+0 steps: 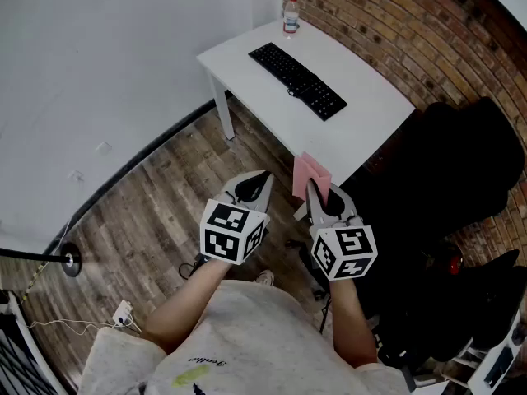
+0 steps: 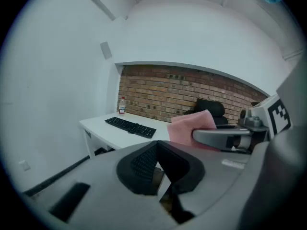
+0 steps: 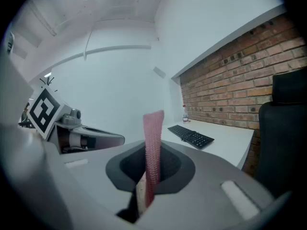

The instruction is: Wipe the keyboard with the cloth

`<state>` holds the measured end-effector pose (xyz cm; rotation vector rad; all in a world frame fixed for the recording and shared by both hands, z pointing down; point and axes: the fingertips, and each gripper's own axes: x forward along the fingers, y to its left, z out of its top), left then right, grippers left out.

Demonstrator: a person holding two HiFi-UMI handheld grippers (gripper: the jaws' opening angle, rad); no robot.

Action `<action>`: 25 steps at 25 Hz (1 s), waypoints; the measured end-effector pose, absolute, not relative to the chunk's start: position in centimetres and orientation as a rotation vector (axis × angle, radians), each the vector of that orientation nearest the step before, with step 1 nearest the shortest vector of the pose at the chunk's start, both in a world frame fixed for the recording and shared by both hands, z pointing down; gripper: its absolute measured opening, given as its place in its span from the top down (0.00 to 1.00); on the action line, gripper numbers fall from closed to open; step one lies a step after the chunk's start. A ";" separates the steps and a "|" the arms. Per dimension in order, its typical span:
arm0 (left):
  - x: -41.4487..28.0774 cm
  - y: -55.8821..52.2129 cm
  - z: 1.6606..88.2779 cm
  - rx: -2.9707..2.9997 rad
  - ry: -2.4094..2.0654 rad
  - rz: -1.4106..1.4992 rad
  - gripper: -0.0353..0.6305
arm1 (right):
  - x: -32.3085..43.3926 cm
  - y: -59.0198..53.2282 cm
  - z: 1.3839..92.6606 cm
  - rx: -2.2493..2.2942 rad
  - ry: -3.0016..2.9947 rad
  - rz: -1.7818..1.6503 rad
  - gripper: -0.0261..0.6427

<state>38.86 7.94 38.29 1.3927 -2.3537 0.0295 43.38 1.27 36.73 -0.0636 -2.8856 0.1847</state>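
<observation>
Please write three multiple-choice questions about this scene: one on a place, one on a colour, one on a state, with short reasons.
1. Where does the bottle stand?
A. on the table, beyond the keyboard
B. on a shelf
C. inside a box
2. What colour is the cloth?
A. blue
B. pink
C. white
3. How is the cloth held?
A. spread on the keyboard
B. clamped in the right gripper
C. lying on the table
Answers: 1 A, seen past the keyboard; 2 B, pink in all views; 3 B, it rises between shut jaws.
</observation>
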 end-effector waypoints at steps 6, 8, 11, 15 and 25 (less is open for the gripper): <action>38.9 7.3 38.4 1.390 -2.363 0.039 0.95 | 43.3 0.7 37.0 -0.078 -2.886 0.177 0.93; 38.8 7.2 38.5 1.385 -2.366 0.039 0.95 | 43.1 0.7 37.0 -0.086 -2.887 0.177 0.93; 38.4 7.2 38.4 1.382 -2.371 0.040 0.95 | 42.5 0.7 37.0 -0.094 -2.892 0.179 0.93; 37.2 7.8 38.8 1.371 -2.371 0.036 0.95 | 41.3 1.5 37.3 -0.113 -2.889 0.194 0.93; 29.9 9.2 40.9 1.350 -2.351 -0.033 0.95 | 34.4 2.7 39.4 -0.105 -2.833 0.177 0.93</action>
